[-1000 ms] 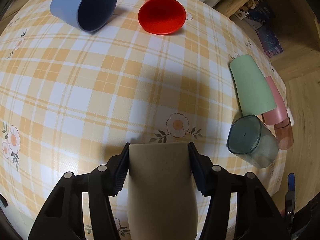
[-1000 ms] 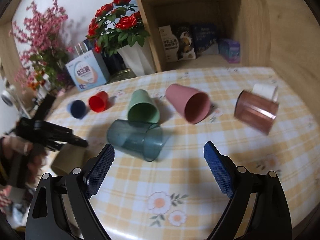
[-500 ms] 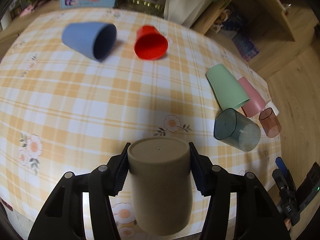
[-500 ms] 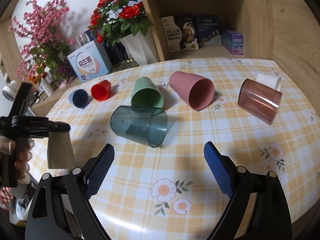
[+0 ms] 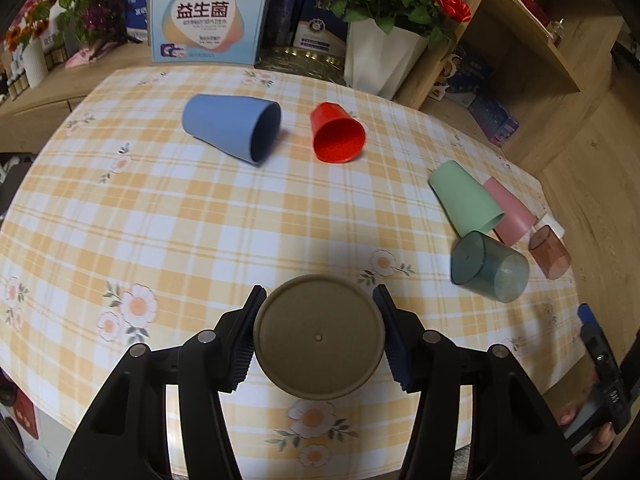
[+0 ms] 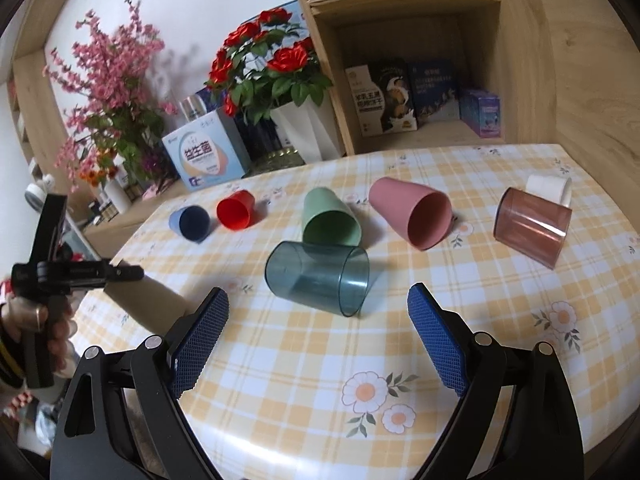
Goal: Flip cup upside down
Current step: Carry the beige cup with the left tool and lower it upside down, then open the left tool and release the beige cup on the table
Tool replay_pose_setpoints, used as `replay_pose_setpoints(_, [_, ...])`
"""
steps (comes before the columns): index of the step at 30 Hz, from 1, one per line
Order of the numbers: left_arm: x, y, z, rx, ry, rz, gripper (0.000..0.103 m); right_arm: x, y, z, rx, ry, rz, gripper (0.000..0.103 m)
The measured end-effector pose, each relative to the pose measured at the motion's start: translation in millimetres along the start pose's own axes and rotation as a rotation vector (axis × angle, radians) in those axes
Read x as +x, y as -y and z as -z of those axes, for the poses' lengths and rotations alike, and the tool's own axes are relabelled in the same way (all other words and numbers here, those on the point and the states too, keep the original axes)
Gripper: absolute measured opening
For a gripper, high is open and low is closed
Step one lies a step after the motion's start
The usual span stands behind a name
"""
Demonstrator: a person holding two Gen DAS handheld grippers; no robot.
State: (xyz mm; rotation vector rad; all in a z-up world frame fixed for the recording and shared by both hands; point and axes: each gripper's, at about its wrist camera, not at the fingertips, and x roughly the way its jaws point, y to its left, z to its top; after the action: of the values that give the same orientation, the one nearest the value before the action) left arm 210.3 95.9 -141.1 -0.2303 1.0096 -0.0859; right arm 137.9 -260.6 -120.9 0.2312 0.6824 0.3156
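My left gripper point(image 5: 320, 312) is shut on a beige cup point(image 5: 318, 336), held above the near edge of the checked table point(image 5: 160, 216). The cup's flat base faces the camera. In the right wrist view the same cup point(image 6: 148, 300) shows tilted at the far left, under the left gripper point(image 6: 120, 274). My right gripper point(image 6: 318, 312) is open and empty, above the table's near side, just short of a teal clear cup point(image 6: 320, 276) lying on its side.
Lying on their sides on the table are a blue cup point(image 5: 234, 132), a red cup point(image 5: 338, 136), a green cup point(image 5: 464, 200), a pink cup point(image 5: 510, 212), a brown clear cup point(image 5: 550, 252) and a small white cup point(image 6: 550, 188). A flower vase point(image 5: 380, 60), boxes and shelves stand behind.
My left gripper has turned the beige cup, from its side wall showing to its base facing the camera, and lifted it. The right gripper has stayed open, almost still.
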Motion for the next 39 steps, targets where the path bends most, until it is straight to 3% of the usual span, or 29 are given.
replay_pose_setpoints(5, [0,0,-3,0.017,0.028,-0.035,0.053,2,-3,1,-0.019,-0.015,0.064,0.088])
replay_pose_setpoints(14, [11,10,-9,0.062,0.055,-0.100,0.053,0,3,1,-0.018,-0.018,0.091,0.088])
replay_pose_setpoints(21, [18,22,-8,0.086,0.074,-0.132,0.053,0,4,1,-0.038,-0.028,0.161,0.088])
replay_pose_setpoints(32, [23,29,-6,0.067,0.080,-0.133,0.055,-13,7,-4,-0.012,-0.010,0.136,0.088])
replay_pose_setpoints(39, [7,36,-9,0.089,0.107,-0.139,0.073,-29,5,-10,-0.005,0.007,0.138,0.088])
